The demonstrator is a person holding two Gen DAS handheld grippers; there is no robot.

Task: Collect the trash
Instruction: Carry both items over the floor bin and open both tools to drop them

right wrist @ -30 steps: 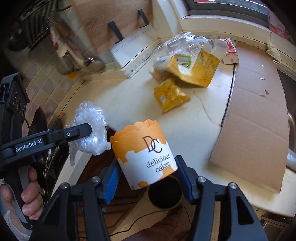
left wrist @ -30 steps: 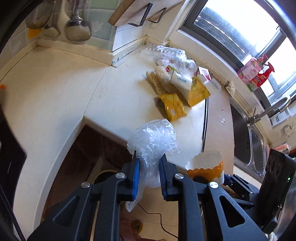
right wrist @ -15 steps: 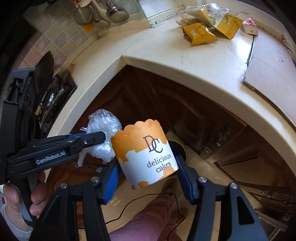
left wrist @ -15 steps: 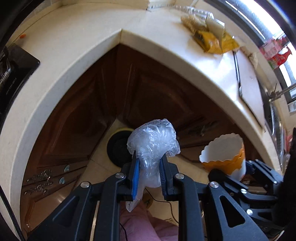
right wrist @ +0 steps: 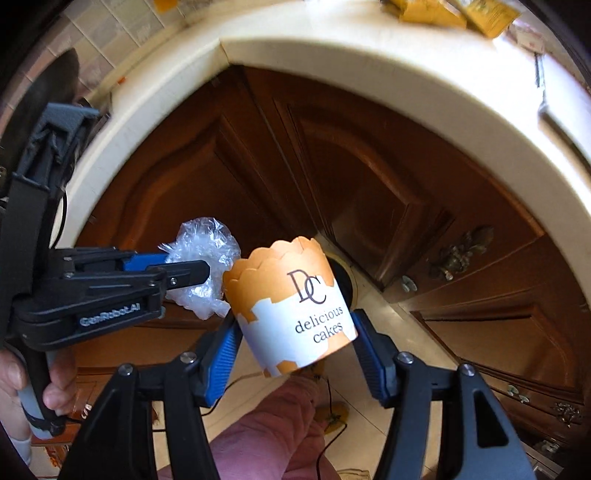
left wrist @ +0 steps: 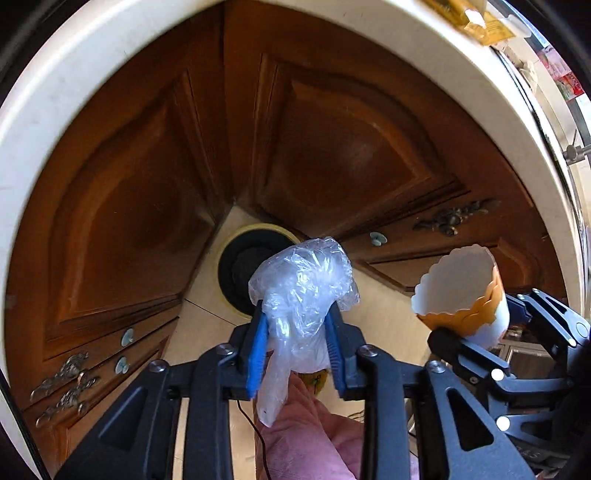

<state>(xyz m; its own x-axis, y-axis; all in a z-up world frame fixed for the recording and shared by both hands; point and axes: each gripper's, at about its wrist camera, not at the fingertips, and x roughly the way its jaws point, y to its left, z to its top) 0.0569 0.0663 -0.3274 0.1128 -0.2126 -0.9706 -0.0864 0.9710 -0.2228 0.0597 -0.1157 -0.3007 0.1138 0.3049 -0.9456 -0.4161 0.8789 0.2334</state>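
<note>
Both tongs point steeply down past the rounded cream edge of the desk (left wrist: 92,70), over the floor in front of dark wooden cabinet doors (left wrist: 332,140).

Left tongs (left wrist: 297,325): jaws have just been opening. A crumpled clear plastic bag (left wrist: 301,284) sits between the blue pads (left wrist: 258,343); the bag still bulges against both pads, so it looks pinched, loosely. A tail of plastic hangs below the left pad. From the right wrist view the same bag (right wrist: 201,254) shows at the tips of the left tongs (right wrist: 192,275), with a hand (right wrist: 48,384) wrapped around the handle at the near left.

Right tongs (right wrist: 295,343): jaws spread wide and pinching a paper cake cup (right wrist: 295,302), orange scalloped rim, white band printed "DC delicious cakes". The cup is tilted, mouth toward the far left. Both blue pads touch its sides. In the left wrist view the cup (left wrist: 461,291) sits to the right of the bag, apart from it, its white inside visible.

Below, on the pale tile floor (left wrist: 207,325), stands a round bin with a black liner (left wrist: 243,266), set in the corner where the cabinet doors meet. The bag hangs just above and near its opening; the cup's view covers part of the bin (right wrist: 341,280).

Yellow snack wrappers (right wrist: 461,14) lie on the desk at the far right edge. A pink-clad leg (left wrist: 314,435) shows at the near edge.
</note>
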